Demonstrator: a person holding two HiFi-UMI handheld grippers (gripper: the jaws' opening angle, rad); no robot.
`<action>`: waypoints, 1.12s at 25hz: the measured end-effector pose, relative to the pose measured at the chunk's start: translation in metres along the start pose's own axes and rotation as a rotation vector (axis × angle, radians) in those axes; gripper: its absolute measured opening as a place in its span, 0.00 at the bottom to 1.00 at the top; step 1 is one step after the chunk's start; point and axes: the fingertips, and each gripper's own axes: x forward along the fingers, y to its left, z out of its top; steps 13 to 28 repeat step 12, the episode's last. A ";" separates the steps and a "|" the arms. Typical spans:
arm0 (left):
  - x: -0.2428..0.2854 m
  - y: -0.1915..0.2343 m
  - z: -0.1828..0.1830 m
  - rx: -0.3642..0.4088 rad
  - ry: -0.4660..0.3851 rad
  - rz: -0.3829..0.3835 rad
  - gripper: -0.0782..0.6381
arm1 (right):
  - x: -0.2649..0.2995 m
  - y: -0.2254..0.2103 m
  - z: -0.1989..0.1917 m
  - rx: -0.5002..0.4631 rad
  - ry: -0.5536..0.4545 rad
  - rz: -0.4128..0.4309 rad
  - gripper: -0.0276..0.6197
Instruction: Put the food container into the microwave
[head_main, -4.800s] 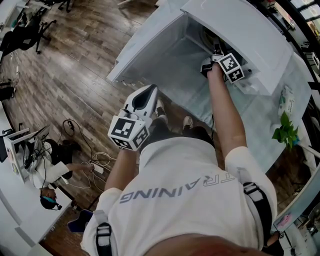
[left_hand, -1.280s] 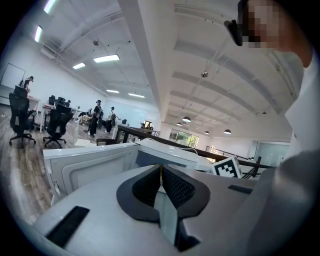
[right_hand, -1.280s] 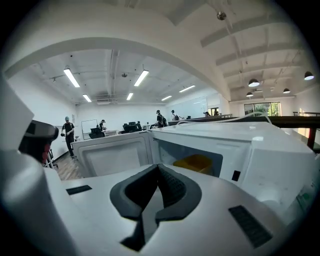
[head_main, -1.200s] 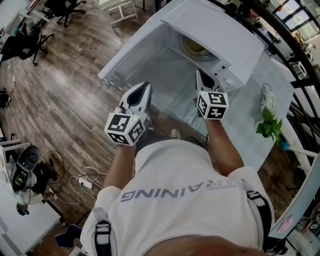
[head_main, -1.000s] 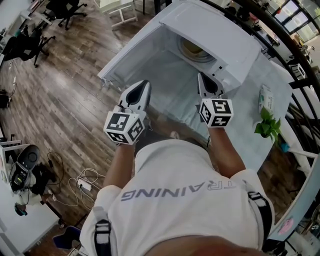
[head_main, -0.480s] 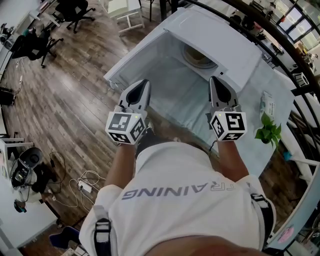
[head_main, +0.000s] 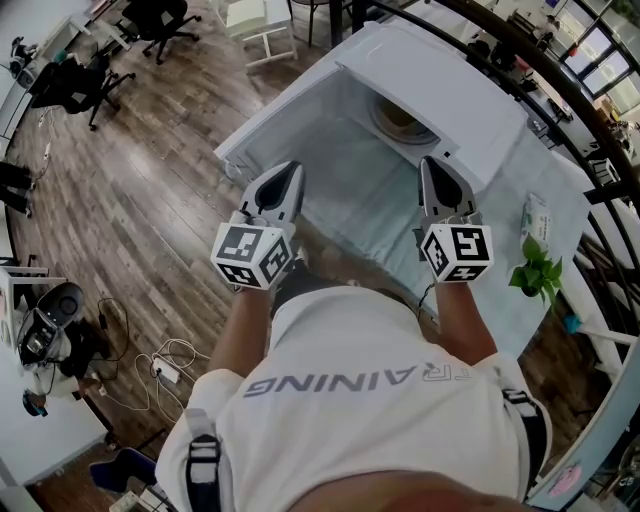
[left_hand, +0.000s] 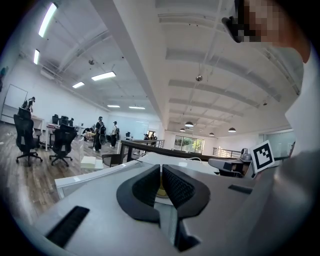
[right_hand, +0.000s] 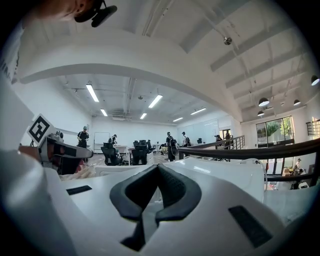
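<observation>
The white microwave (head_main: 450, 85) stands on the table with its door (head_main: 275, 110) swung open to the left. Inside, on the turntable, sits the round food container (head_main: 400, 118) with yellowish contents; the cavity roof hides its far part. My left gripper (head_main: 283, 182) hovers in front of the open door, jaws shut and empty. My right gripper (head_main: 437, 170) hangs level with it, just short of the cavity mouth, also shut and empty. In the left gripper view the left gripper (left_hand: 161, 167) points over the microwave; in the right gripper view the right gripper (right_hand: 158, 167) does the same.
A pale cloth covers the table (head_main: 380, 215). A small green plant (head_main: 535, 275) and a white packet (head_main: 535, 215) lie at the table's right end. Office chairs (head_main: 70, 85) and floor cables (head_main: 170, 360) are to the left. A dark railing (head_main: 560, 100) runs behind the microwave.
The right gripper, earlier inside the microwave, has drawn back out without the container. Both grippers now hang side by side in front of the opening; the left has barely moved.
</observation>
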 end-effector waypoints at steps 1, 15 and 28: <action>-0.001 0.000 0.000 -0.003 -0.001 0.000 0.17 | 0.001 0.000 -0.002 -0.007 0.003 -0.002 0.08; -0.008 -0.008 -0.006 -0.006 0.001 -0.010 0.17 | 0.003 0.005 -0.013 -0.013 0.023 0.017 0.08; -0.008 -0.008 -0.006 -0.006 0.001 -0.010 0.17 | 0.003 0.005 -0.013 -0.013 0.023 0.017 0.08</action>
